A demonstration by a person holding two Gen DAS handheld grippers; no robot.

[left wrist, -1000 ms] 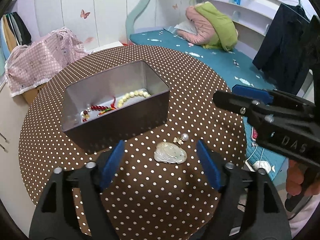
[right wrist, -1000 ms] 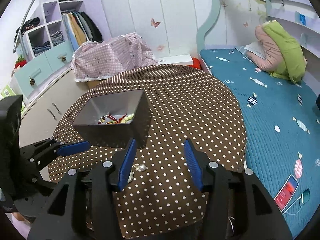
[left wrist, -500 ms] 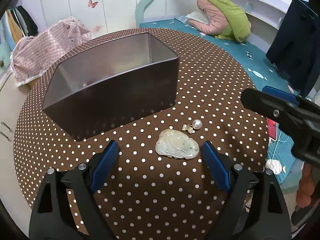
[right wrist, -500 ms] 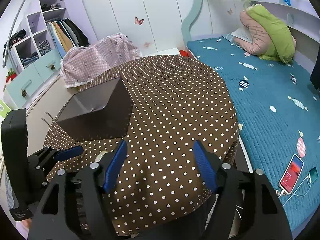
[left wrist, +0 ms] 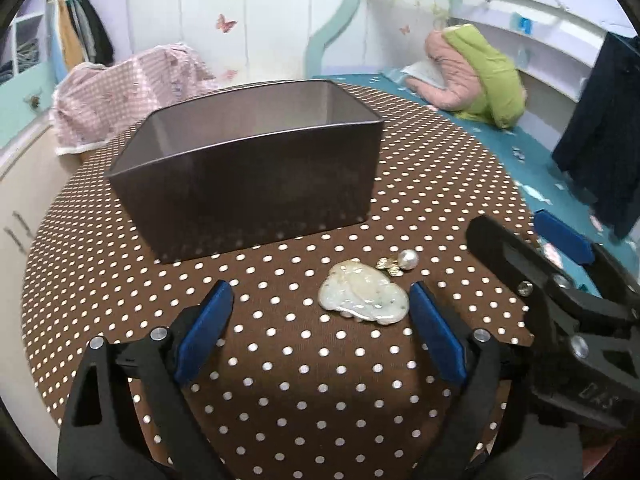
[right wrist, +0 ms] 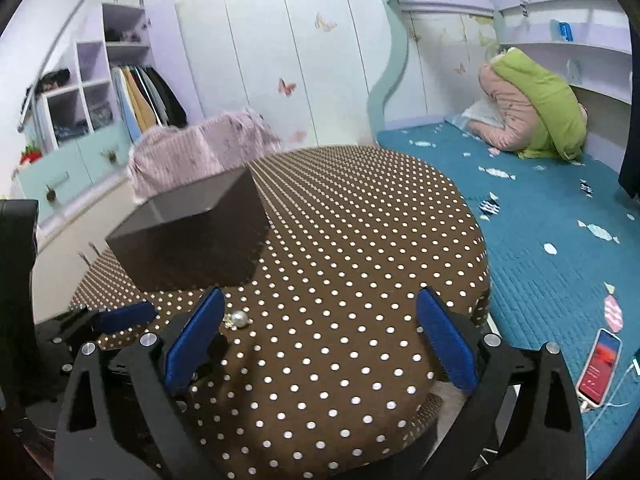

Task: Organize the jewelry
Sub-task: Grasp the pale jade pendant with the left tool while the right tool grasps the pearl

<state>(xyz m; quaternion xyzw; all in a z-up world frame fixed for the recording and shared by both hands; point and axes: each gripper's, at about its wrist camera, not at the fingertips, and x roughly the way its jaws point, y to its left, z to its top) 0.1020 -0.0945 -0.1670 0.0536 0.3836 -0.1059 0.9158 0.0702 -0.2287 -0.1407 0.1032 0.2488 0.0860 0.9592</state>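
The left tongs (left wrist: 320, 324) are hanging low over the table (left wrist: 280, 400), spread wide and gripping nothing. The jade pendant (left wrist: 364, 298) is lying flat on the dotted cloth between their blue pads, close to the right-hand pad (left wrist: 438, 338) and well apart from the left-hand one. Just beyond the pendant, touching or nearly touching its far edge, a pearl earring (left wrist: 402, 262) is resting with its gold setting toward the pendant. Farther ahead of the left tongs the tin (left wrist: 256, 188) is standing upright with its open top showing; its floor is hidden by the near wall, so whatever is inside cannot be told.

The right tongs (right wrist: 318, 334) are also gaping wide with nothing between the pads but bare cloth. From their camera the earring (right wrist: 238, 319) is sitting just beside the tip of their left-hand pad (right wrist: 194, 342), outside the gap. The pendant is hidden behind that finger. The tin (right wrist: 188, 240) is standing ahead and to the left of them. In the left camera the right tongs (left wrist: 532, 248) are reaching in from the right side, their tips near the earring but not touching it. To the right of the table a bed (right wrist: 540, 240) is carrying a phone (right wrist: 600, 366) on a cable.
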